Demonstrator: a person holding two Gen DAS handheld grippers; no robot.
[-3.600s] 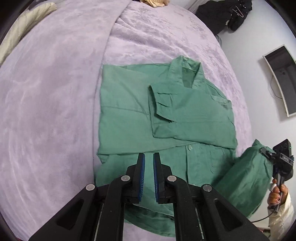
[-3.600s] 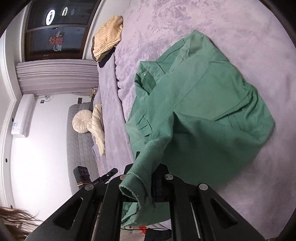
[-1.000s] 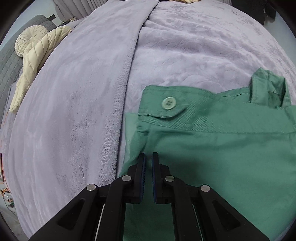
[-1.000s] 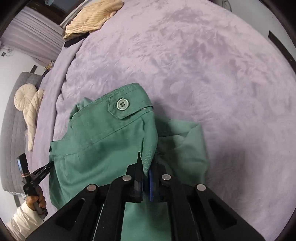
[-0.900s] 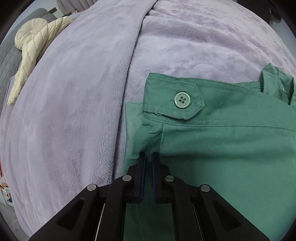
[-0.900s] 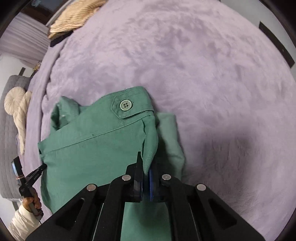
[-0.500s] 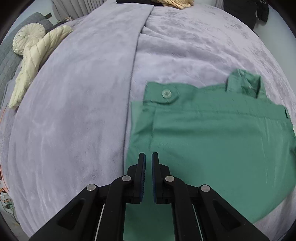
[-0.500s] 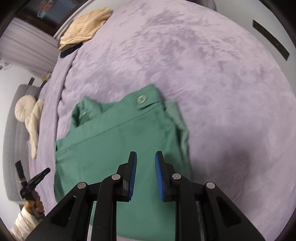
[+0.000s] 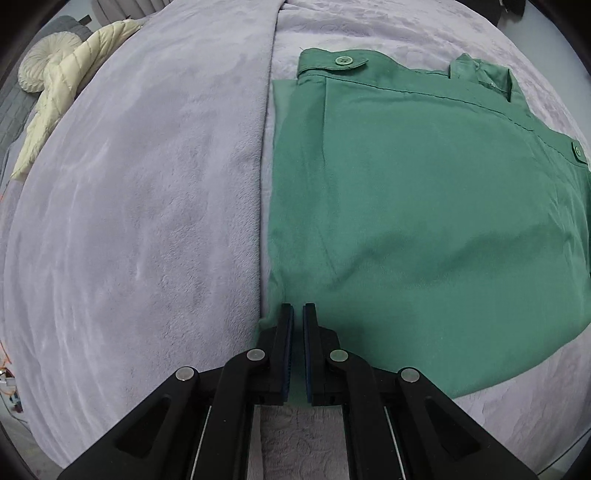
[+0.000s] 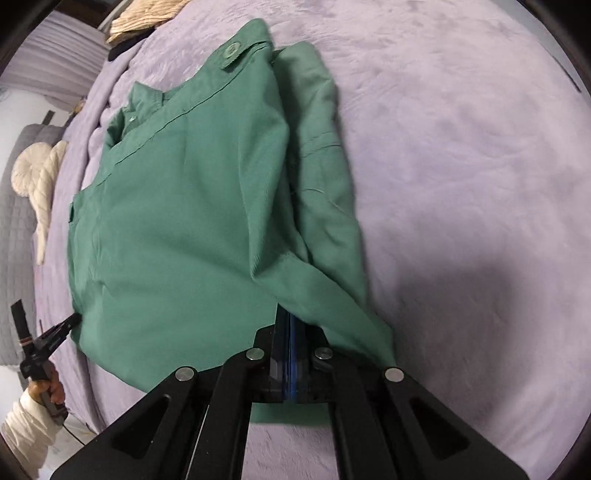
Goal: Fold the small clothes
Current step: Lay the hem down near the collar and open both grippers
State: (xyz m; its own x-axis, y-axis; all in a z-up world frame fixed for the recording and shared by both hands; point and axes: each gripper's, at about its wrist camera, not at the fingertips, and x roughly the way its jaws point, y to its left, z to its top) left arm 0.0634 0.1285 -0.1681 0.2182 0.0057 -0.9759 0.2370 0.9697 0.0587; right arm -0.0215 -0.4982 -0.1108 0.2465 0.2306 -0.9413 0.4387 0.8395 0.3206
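Note:
A green button-up shirt (image 9: 424,206) lies folded on the lilac bed cover (image 9: 147,221), collar and buttoned cuff at its far side. My left gripper (image 9: 298,308) hovers over the shirt's near left corner, pads almost together with a thin gap and no cloth visibly pinched. In the right wrist view the shirt (image 10: 184,221) has a loose raised fold along its right side. My right gripper (image 10: 290,314) sits at the near end of that fold. Its jaws are closing, and the blue pads meet with no cloth between them. The left gripper (image 10: 74,319) shows at the shirt's far left edge.
A cream quilted garment and round cushion (image 9: 62,81) lie at the bed's far left. A beige knit piece (image 10: 147,14) rests at the far end. The cover's folded edge (image 9: 264,147) runs along the shirt's left side. A hand and pale sleeve (image 10: 40,398) hold the left gripper.
Both grippers drew back from the cuff end to the shirt's near edge. The right gripper let go of the fold, opened, then shut again. The shirt now lies flatter.

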